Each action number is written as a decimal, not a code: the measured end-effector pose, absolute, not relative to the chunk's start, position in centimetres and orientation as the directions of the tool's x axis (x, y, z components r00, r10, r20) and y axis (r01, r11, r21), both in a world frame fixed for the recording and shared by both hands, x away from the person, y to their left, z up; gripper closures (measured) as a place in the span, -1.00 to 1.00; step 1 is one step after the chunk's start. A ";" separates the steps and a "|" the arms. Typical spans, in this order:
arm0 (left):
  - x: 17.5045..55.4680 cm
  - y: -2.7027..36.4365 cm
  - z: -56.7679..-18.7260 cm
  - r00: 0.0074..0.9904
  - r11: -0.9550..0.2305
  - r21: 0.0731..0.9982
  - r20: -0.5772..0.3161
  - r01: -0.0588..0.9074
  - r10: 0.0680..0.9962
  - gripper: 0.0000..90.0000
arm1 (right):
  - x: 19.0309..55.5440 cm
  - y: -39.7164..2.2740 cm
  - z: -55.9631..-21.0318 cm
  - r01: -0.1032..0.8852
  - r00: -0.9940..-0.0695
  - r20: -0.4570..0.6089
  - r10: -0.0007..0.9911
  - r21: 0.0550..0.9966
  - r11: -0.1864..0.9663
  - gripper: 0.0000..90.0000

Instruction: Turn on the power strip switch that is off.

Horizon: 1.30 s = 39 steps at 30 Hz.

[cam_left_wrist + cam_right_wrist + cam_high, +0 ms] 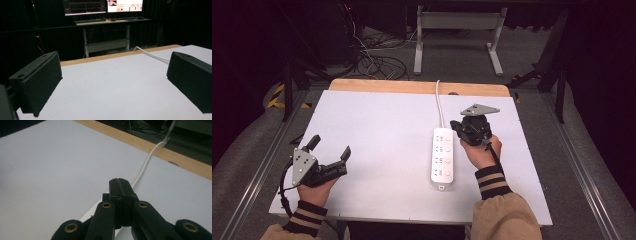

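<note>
A white power strip (442, 157) lies lengthwise on the white table (382, 135), right of the middle. Its white cable (439, 102) runs off over the far edge. My right gripper (454, 124) is shut with nothing in it, its tips just above the strip's far end, at its right side. In the right gripper view the closed jaws (119, 182) point along the cable (143, 168). My left gripper (330, 147) rests at the table's front left, wide open and empty. Its pads (37, 82) stand far apart over bare table, with the cable (150, 53) farther off.
A wooden strip (417, 86) borders the table's far edge. Beyond it on the floor stand a white desk frame (457, 35) and tangled cables (372, 60). Lit monitors (102, 6) sit on a desk behind the table.
</note>
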State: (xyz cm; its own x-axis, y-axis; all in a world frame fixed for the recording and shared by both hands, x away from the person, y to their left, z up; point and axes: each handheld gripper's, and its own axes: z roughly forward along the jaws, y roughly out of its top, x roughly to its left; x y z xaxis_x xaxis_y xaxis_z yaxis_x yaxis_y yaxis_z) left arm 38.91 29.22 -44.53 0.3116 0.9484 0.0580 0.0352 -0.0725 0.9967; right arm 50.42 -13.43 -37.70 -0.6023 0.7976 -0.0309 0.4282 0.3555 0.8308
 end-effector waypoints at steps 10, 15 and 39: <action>39.0 29.1 -44.6 0.319 -0.072 0.996 0.054 0.044 0.946 -0.99 | 53.1 -12.7 -40.1 0.529 -0.591 -0.019 0.806 0.745 0.406 1.00; 38.9 29.1 -44.6 0.324 -0.073 0.996 0.054 0.046 0.945 -0.99 | 53.9 -11.7 -41.5 0.555 -0.599 -0.052 0.799 0.693 0.460 1.00; 38.8 29.2 -44.6 0.327 -0.078 0.996 0.059 0.048 0.943 -0.99 | 55.1 -11.2 -44.4 0.603 -0.583 -0.050 0.811 0.643 0.473 1.00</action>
State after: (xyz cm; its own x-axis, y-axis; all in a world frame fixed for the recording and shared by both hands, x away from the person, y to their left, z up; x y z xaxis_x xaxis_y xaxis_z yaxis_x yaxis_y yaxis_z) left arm 38.77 29.22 -44.57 0.3274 0.9431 0.0586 0.0479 -0.0785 0.9958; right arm 55.09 -11.17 -44.39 -0.5827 0.8112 -0.0497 0.6031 0.4726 0.6426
